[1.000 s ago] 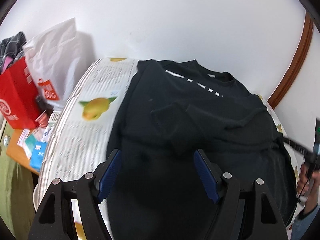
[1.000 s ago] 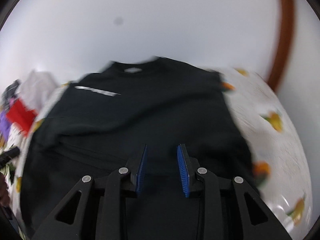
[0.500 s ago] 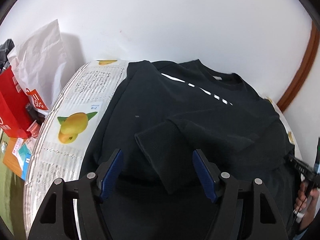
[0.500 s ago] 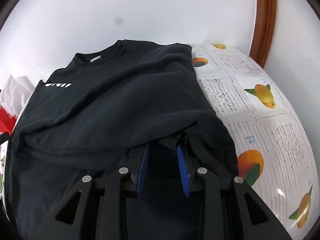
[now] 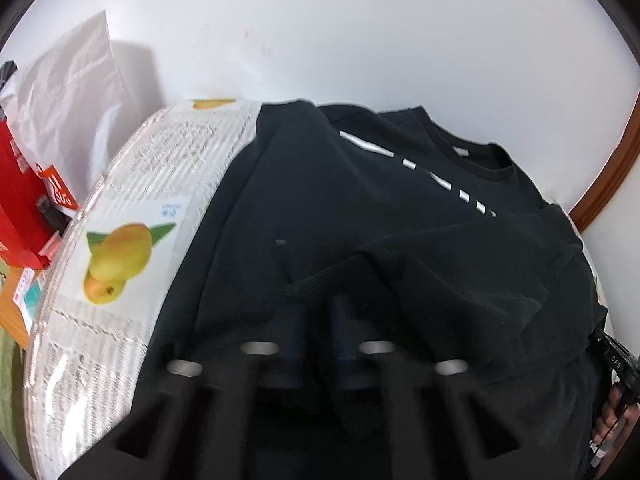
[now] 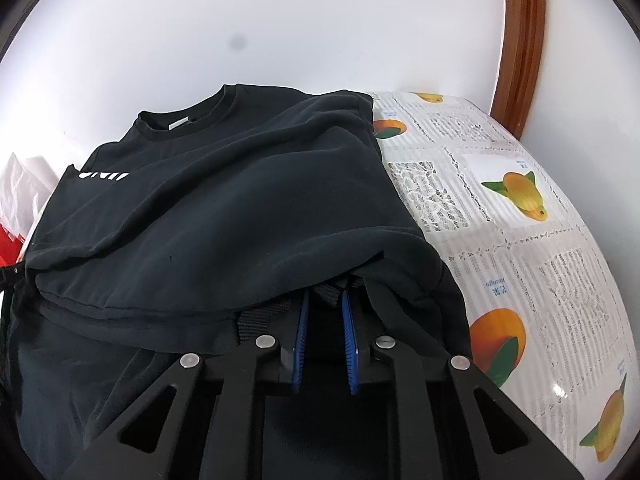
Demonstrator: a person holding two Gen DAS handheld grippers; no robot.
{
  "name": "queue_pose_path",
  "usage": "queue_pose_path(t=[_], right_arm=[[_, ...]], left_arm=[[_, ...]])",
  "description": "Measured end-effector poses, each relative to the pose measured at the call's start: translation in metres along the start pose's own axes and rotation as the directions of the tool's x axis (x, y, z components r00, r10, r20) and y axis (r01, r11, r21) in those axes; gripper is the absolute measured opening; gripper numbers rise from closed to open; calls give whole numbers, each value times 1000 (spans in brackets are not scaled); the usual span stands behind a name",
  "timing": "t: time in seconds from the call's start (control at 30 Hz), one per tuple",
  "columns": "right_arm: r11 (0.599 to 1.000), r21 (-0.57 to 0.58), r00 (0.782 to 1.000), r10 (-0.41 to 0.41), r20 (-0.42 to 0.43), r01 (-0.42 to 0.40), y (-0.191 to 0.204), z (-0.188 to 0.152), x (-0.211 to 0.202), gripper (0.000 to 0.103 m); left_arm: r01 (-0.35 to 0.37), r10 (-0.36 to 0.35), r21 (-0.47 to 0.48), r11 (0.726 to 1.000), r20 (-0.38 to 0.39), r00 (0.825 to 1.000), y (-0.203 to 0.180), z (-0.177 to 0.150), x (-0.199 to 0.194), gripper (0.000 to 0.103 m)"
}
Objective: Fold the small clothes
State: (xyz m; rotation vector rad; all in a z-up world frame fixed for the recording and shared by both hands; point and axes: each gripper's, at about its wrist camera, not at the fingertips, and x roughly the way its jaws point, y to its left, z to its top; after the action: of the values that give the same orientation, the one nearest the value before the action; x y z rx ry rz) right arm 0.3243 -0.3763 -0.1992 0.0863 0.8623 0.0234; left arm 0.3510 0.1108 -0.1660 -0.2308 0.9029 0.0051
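Note:
A black sweatshirt (image 5: pixel 360 216) with a white stripe print lies on the mango-print tablecloth (image 5: pixel 120 240), sleeves folded across the body. My left gripper (image 5: pixel 318 304) is blurred; its blue fingers stand close together around the ribbed sleeve cuff (image 5: pixel 320 280). In the right wrist view the sweatshirt (image 6: pixel 224 208) fills the middle. My right gripper (image 6: pixel 324 300) has its blue fingers close together, tips tucked under a fold of the sweatshirt by a ribbed cuff (image 6: pixel 260 320).
A white plastic bag (image 5: pixel 72 92) and a red box (image 5: pixel 20 208) stand left of the table. A brown wooden frame (image 6: pixel 520 40) runs up the white wall at the right. The tablecloth (image 6: pixel 520 240) lies bare right of the sweatshirt.
My left gripper has closed from wide open onto the sleeve cuff and is moving. My right gripper has pushed forward under the folded sleeve and stays narrow.

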Motion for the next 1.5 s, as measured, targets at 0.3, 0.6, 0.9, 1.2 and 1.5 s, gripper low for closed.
queue_pose_path(t=[0.3,0.6,0.9,1.2,1.5], right_arm=[[998,55,1000,18,-24,-16,-15,10,-2,1],[1000,-6,999,12,-37,-12,-8,8,-12,2],[989,-116,990,106,91,-95,8,26,-61,13],[999,-43,1000,-18,-5,18,-4,25,-2,15],[992,-106,997,-57,49,62,4,11,-37,35]], left_arm=[[104,-95,-78,991,112,989,23,25,-45,6],[12,-4,-90,996,93,996,48,28,-34,6],[-27,28,-103,994,12,1000,53,19,-6,6],[-84,85,-42,996,24,996,42,17,-10,8],[-74,75,-27,997,40,996,36,9,-30,11]])
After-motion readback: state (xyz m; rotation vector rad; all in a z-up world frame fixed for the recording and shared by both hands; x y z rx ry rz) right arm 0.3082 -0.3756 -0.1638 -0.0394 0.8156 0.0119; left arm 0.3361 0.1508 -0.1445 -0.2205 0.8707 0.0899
